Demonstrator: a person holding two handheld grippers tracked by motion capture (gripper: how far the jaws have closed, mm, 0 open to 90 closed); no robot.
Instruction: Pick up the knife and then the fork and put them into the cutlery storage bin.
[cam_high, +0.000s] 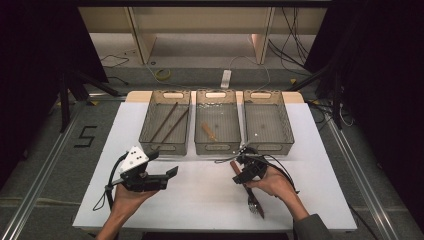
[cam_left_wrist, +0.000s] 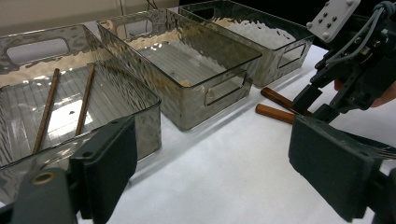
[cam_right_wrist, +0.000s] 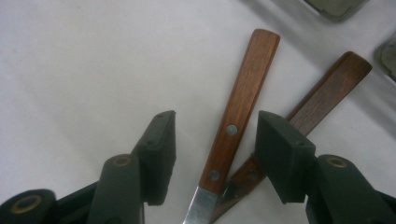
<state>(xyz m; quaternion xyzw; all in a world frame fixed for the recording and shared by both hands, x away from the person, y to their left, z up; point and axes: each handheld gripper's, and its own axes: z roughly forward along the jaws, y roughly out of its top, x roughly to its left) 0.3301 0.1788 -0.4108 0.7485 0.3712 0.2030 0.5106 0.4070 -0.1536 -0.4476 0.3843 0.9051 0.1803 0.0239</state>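
Table (cam_high: 200, 200): white top, three clear grey bins in a row along its far half.

Left bin (cam_high: 166, 122): I count two dark chopsticks (cam_high: 169, 122) lying slantwise on its floor; I see them again in the left gripper view (cam_left_wrist: 46, 109).

Middle bin (cam_high: 217, 122): one wooden-handled piece (cam_high: 209, 131) on its floor; I cannot tell which kind.

Right bin (cam_high: 267, 122): I make out nothing in it.

Left gripper (cam_high: 165, 176): in my left hand (cam_high: 127, 197), at the near left of the table, held level and pointing right. Its jaws stand wide apart with nothing between them; in its own view I see only the bare table top between the two pads.

Right gripper (cam_high: 240, 167): in my right hand (cam_high: 272, 182), near the middle of the table, just in front of the gap between the middle and right bins, pointing at the table.

Lighter wooden handle (cam_right_wrist: 238, 107): two rivets, a metal blade or neck leaving it at the near end. It lies on the table between the right gripper's pads, with a gap on either side, so the jaws are released and part-way apart, not clamped.

Darker wooden handle (cam_right_wrist: 327, 100): lies beside the first, crossing under it at the near end, and passes behind the right-hand pad.

Fork tines (cam_high: 254, 205): on the table by my right wrist.
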